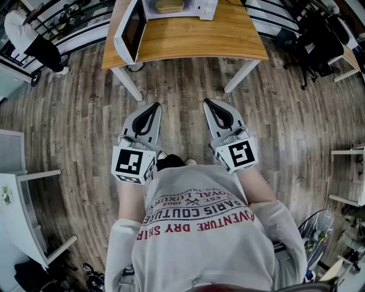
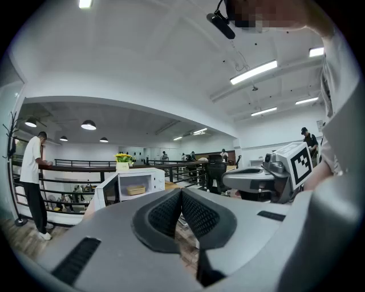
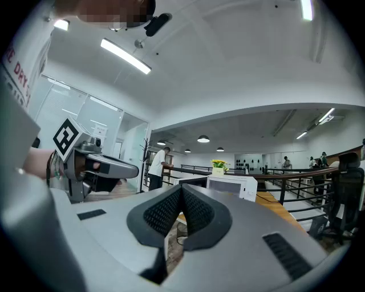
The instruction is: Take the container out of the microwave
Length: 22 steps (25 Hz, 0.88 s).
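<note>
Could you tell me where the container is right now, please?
In the head view the container sits at top centre, inside the open microwave on the wooden table, just right of its swung-open door.

Upside-down print on the person's shirt [image 1: 199, 219]: "PARIS COUTURE", "VENTURE DRY SHIR", "EST. 1963"

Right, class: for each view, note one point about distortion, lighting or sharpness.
Head view: fisheye bends the floorboards and cuts the microwave at the top edge. Left gripper view: dark round border, ceiling strip light blown white. Right gripper view: same round border, tube light glaring.
</note>
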Motion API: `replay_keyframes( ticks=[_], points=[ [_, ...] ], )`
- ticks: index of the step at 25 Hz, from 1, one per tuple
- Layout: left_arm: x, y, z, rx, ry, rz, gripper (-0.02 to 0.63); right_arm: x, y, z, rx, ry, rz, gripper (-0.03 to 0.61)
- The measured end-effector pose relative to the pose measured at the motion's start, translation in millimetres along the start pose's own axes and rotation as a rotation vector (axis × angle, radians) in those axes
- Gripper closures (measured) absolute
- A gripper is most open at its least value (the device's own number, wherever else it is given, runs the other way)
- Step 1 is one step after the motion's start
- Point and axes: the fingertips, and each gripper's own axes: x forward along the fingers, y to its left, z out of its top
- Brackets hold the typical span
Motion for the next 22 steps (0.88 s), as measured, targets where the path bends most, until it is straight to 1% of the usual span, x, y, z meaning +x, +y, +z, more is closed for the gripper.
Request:
replay_keyframes(
  ticks=[10,15,16,17,18,19,22],
  points=[
    [2.1,0.1,-2.6,-0.01,0.006,0.02,0.598,2.0,-3.0,-4.2,0.027,-0.008,0.015,0.551],
    [7.9,-0.5,-2.7,-0.017,0.015,0.016,0.598,-0.9,-15.6,-3.5,0.018,-0.009,-0.039,0.546],
    [9.9,-1.9,-1.9,-0.017,0.016,0.015,0.598,-2.4,-19.7,-2.3,0.017,-0.013,-0.045,0.536],
    [12.5,-3.8,-1.0,-0.017,0.016,0.011,0.598,-3.6,-23.7,-1.2,0.016,-0.018,-0.045,0.467],
    [15.4,-5.9,-0.5,-0.016,0.017,0.007,0.598,-4.2,-27.8,-1.0,0.015,-0.019,-0.042,0.381],
    [18.4,-8.0,-0.7,-0.014,0.02,0.002,0.598,-4.5,-31.9,-1.9,0.015,-0.016,-0.042,0.354],
    [26.1,-11.4,-3.7,-0.01,0.039,-0.012,0.598,-3.9,-42.9,-7.3,0.033,-0.007,-0.056,0.354]
  ],
)
